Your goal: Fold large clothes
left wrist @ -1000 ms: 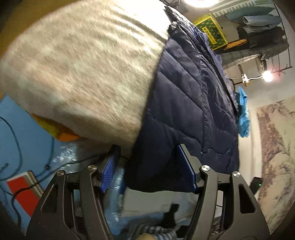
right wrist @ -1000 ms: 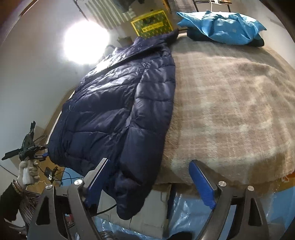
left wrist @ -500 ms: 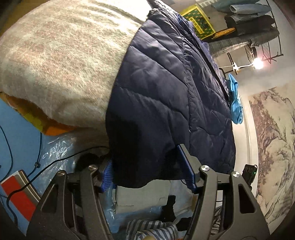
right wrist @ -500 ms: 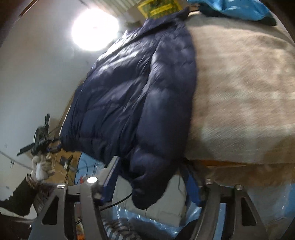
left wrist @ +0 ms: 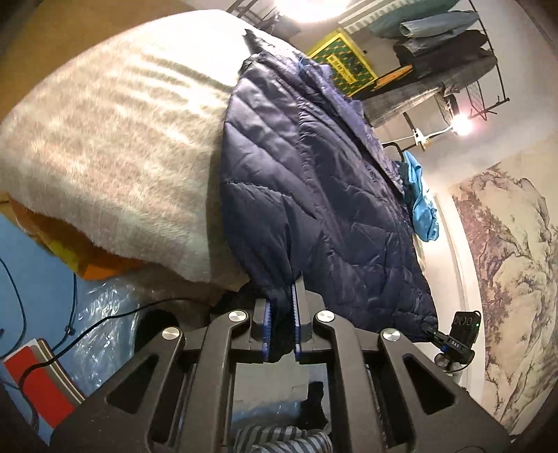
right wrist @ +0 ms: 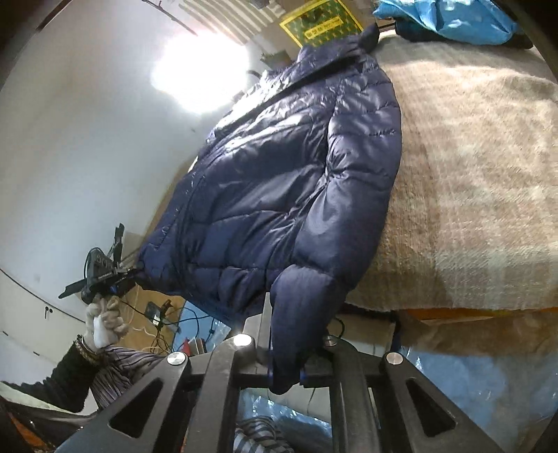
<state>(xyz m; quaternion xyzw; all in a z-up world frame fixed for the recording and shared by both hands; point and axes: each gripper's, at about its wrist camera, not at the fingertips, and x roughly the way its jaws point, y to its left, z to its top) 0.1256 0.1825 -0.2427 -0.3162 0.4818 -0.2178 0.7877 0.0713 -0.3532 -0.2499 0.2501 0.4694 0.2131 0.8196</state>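
Both tongs, left (left wrist: 281, 322) and right (right wrist: 286, 362), have clamped the jacket (right wrist: 279, 167) hem, collar pointing away lengthwise

A navy quilted jacket (right wrist: 286, 167) with diamond stitching is lying on a beige blanket (right wrist: 470, 181) that is showing a faint plaid weave. At the far end a bright blue garment (right wrist: 450, 17) is sitting, and on the far wall a yellow-bordered green sign (left wrist: 340, 66) is hanging, its pattern possibly small dots. The black grippers are showing blue pads (left wrist: 297, 313), and a white glove (right wrist: 103, 322) is covering the left hand.
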